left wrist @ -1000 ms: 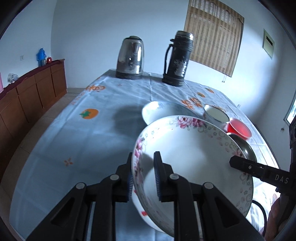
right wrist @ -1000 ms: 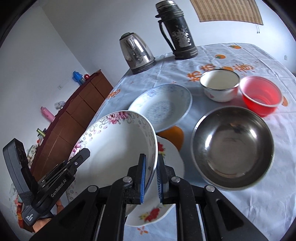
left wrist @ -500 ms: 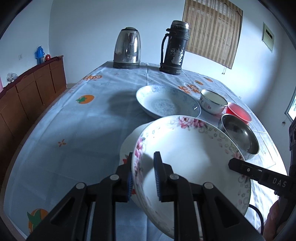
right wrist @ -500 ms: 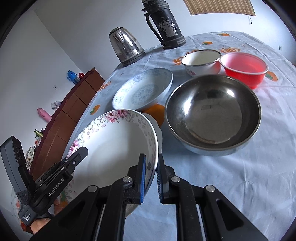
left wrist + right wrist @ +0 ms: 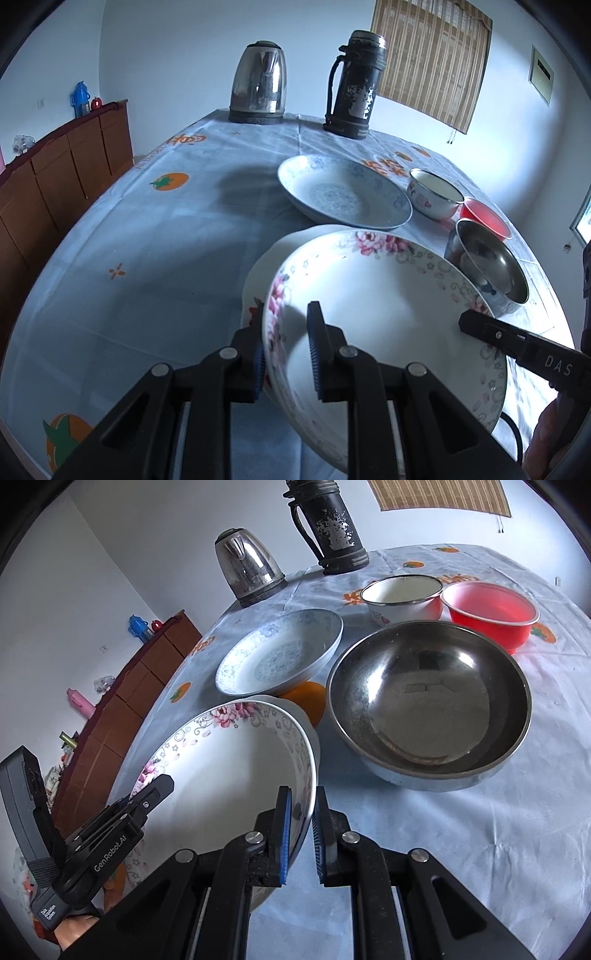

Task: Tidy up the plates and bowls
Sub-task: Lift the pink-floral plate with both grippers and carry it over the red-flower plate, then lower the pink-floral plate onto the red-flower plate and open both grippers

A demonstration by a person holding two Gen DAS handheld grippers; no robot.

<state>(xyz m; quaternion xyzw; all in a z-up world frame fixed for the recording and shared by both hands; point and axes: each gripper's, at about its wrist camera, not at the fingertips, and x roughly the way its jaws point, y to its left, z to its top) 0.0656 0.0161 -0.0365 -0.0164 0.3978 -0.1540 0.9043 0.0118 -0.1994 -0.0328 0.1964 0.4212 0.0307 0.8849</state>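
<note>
A large white bowl with pink flowers on its rim (image 5: pixel 388 314) (image 5: pixel 221 768) hangs tilted between both grippers. My left gripper (image 5: pixel 286 343) is shut on its left rim. My right gripper (image 5: pixel 301 830) is shut on the opposite rim and shows as a black finger (image 5: pixel 517 347) in the left wrist view. Just beneath the bowl lies a white plate with red flowers (image 5: pixel 258 273) (image 5: pixel 309 722), mostly hidden; I cannot tell whether they touch. Beyond it a blue-patterned plate (image 5: pixel 343 195) (image 5: pixel 280 653) rests on the table.
A steel bowl (image 5: pixel 428 701) stands to the right, with a white enamel bowl (image 5: pixel 402 594) and a red bowl (image 5: pixel 487 609) behind it. A kettle (image 5: pixel 247 568) and a dark flask (image 5: pixel 328 524) stand at the far edge. The blue tablecloth (image 5: pixel 147 258) lies bare on the left.
Both grippers have come down with the floral bowl. It now sits low over the white plate and covers more of it. The grips have not changed.
</note>
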